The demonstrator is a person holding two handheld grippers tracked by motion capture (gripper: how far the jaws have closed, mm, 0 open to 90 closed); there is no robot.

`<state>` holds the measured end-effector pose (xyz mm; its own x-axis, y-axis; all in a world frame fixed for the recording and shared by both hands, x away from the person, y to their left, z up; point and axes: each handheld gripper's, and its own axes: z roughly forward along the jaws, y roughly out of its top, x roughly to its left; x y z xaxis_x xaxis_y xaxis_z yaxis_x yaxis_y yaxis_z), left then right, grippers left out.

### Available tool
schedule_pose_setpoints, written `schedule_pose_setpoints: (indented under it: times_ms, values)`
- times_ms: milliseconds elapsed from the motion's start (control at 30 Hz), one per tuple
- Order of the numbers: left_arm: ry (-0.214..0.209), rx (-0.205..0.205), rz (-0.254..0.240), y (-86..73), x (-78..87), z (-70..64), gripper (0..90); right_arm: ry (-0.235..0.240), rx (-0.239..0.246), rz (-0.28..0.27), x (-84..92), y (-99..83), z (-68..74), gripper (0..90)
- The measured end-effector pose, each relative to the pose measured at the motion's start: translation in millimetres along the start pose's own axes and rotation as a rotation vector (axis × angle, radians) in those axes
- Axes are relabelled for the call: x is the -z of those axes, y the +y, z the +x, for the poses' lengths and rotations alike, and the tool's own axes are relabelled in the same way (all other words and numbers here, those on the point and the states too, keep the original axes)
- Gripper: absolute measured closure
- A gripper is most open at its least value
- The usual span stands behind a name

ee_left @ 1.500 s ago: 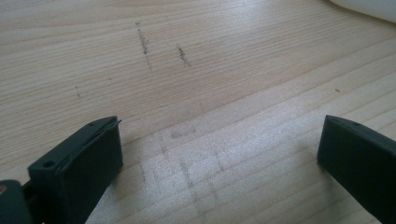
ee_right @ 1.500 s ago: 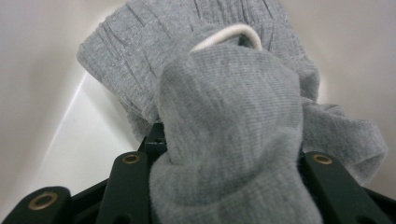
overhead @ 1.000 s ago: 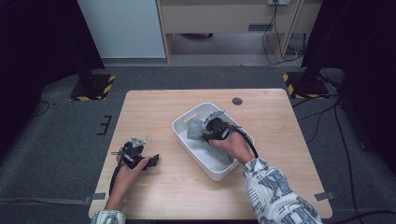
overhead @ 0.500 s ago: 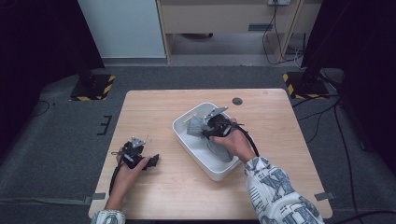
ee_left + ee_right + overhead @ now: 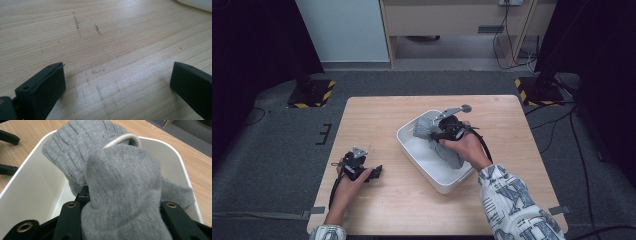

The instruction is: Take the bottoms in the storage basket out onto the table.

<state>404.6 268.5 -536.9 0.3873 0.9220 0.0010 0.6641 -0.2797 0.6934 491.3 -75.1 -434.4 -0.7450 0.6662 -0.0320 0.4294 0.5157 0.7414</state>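
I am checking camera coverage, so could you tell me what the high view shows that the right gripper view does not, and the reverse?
High view alone: the person's forearms, the left gripper low over the table with nothing between its jaws, and the floor around the table.

Right gripper view alone: close up, the sock's ribbed knit and pale cuff edge, bunched between the right gripper's jaws.

Both: the grey sock, gripped above the white tub, on the wooden table.

Wooden table (image 5: 377, 210), grey carpet (image 5: 272, 150), pale cabinet (image 5: 452, 20)
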Motion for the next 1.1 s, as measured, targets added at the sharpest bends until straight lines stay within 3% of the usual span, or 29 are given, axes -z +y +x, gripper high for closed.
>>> schedule_pose_setpoints:
  times_ms: [1100]
  values:
    - [-0.002,-0.001,-0.002,-0.4,0.1,0.0,0.0,-0.003,-0.011,-0.052,23.9,13.7,-5.1,55.2]
